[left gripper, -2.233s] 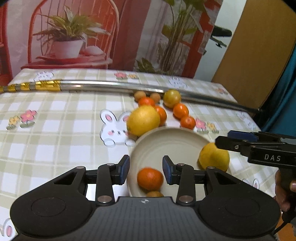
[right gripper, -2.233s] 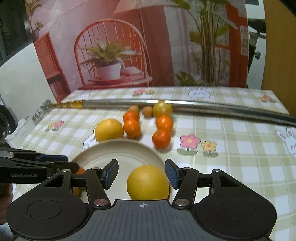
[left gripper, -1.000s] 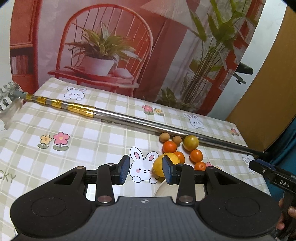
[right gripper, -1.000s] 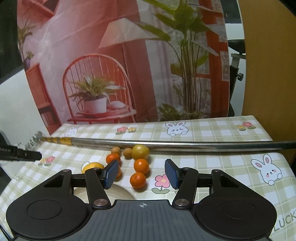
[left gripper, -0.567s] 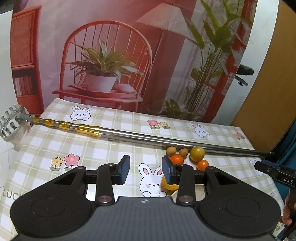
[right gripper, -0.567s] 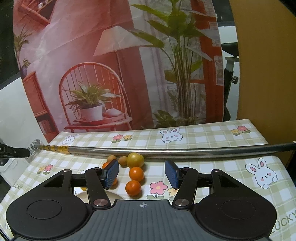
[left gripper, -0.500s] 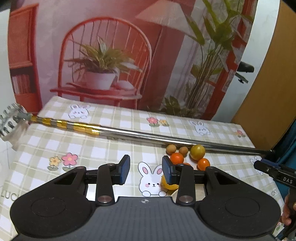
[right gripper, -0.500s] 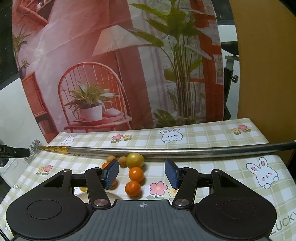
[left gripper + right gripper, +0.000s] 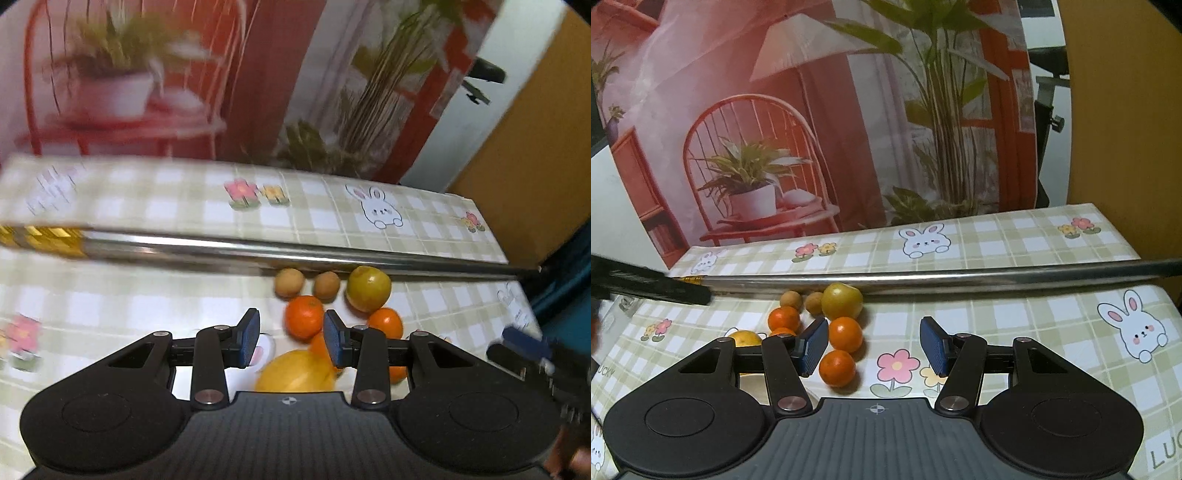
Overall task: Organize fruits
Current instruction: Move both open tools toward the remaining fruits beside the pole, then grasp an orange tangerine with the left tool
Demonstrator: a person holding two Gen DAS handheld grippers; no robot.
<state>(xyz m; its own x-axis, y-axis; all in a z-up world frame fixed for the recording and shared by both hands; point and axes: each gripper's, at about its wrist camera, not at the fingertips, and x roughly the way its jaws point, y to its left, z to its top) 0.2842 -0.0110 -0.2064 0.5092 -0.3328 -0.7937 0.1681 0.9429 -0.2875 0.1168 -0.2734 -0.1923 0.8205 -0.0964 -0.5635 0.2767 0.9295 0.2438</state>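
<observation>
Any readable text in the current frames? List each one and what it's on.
"LUC": printed on the checked tablecloth, cut off at the lower right edge of the right wrist view.
"LUCKY": faint print on the same cloth at the far left edge of that view, small and only just legible.
Left wrist view: motion-blurred; any marking on the right claw at its edge is unreadable.
Nothing readable on the metal pole or the fruit.
</observation>
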